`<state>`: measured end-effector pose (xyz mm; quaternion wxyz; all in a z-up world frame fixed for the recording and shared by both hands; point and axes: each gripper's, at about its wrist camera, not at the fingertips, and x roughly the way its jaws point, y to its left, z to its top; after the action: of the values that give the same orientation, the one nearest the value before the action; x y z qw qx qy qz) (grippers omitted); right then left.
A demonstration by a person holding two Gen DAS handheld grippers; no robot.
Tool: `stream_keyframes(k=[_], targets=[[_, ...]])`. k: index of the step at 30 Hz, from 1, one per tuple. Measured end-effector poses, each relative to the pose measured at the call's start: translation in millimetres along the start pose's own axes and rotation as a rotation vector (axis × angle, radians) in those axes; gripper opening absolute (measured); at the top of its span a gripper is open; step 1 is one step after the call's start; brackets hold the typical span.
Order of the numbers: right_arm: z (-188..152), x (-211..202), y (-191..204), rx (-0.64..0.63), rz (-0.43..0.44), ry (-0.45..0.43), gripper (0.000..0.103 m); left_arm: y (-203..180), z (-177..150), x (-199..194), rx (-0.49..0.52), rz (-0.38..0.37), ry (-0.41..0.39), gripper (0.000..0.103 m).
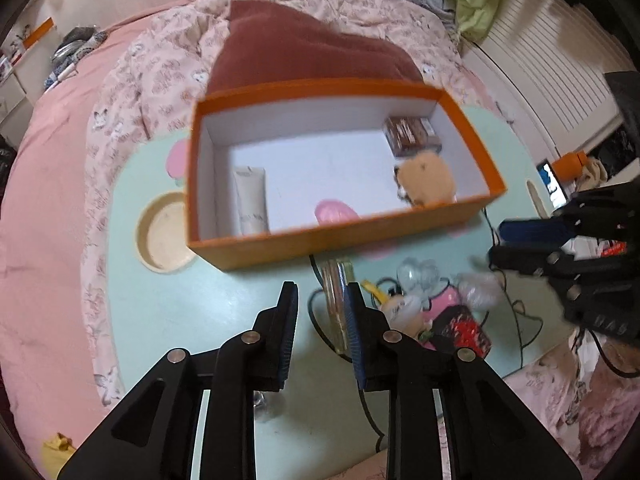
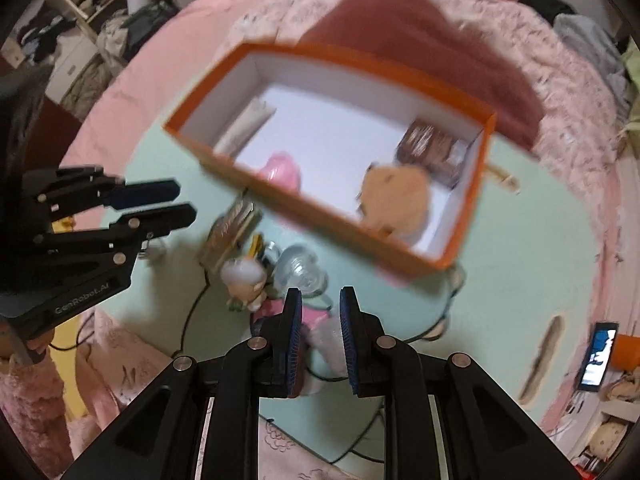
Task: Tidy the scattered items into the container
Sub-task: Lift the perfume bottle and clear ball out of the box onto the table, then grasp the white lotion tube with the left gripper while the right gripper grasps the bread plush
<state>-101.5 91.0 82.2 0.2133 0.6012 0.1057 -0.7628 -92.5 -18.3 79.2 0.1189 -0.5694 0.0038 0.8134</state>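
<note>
The orange box [image 1: 340, 236] stands on the mint-green table [image 1: 180, 320]. It holds a cream tube [image 1: 250, 200], a pink item [image 1: 334, 212], a tan plush toy [image 1: 426, 182] and a brown packet [image 1: 410, 136]. In front of it lie a flat gold item [image 1: 338, 300], a small doll [image 1: 400, 308], a clear plastic piece [image 1: 420, 274] and a pink and red-black item [image 1: 460, 328]. My left gripper [image 1: 320, 292] is open and empty, its right finger beside the gold item. My right gripper [image 2: 320, 296] hovers over the pink item [image 2: 312, 316], jaws drawn close, nothing gripped.
A black cable [image 1: 316, 320] loops among the loose items. A round wooden dish [image 1: 166, 236] sits left of the box. A lit phone [image 2: 600, 360] and an orange bottle [image 1: 572, 162] lie off the table's right side. Pink bedding and a maroon cloth [image 1: 304, 52] surround the table.
</note>
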Motion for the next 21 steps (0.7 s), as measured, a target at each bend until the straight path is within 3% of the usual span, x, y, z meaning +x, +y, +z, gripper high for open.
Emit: stream_keyframes(k=[2,6,11,15,18,19,20,21], targets=[[8.9,-11.2,-6.0,0.022,-0.003,-0.019,0.019,6.9,11.8,-8.3,-0.031,-0.002,-0.011,0.030],[32.9,-23.5,-16.5,0.058,-0.016,-0.027,0.019,17.3,42.1,-9.0,-0.075,-0.012,0.005,0.054],[65.6,-9.5,-32.1,0.098,-0.027,0.010,0.019,22.7,78.9,25.1,-0.096,0.079,0.077,0.056],[78.5,27.7,-46.3,0.132,0.000,0.129,0.020,24.1,88.4,59.0,-0.099,0.110,0.155,0.056],[83.3,39.3,-47.8,0.125,-0.043,0.175,0.022,24.9,92.2,78.4,-0.104,0.157,0.193,0.056],[84.4,40.8,-48.5,0.123,-0.056,0.182,0.029,23.0,93.7,83.4,-0.092,0.194,0.199,0.056],[86.1,42.8,-50.4,0.123,-0.068,0.193,0.044,21.0,94.0,86.4,-0.083,0.219,0.204,0.056],[87.4,44.1,-52.5,0.129,-0.051,0.202,0.045,19.0,94.3,88.6,-0.078,0.228,0.205,0.056]])
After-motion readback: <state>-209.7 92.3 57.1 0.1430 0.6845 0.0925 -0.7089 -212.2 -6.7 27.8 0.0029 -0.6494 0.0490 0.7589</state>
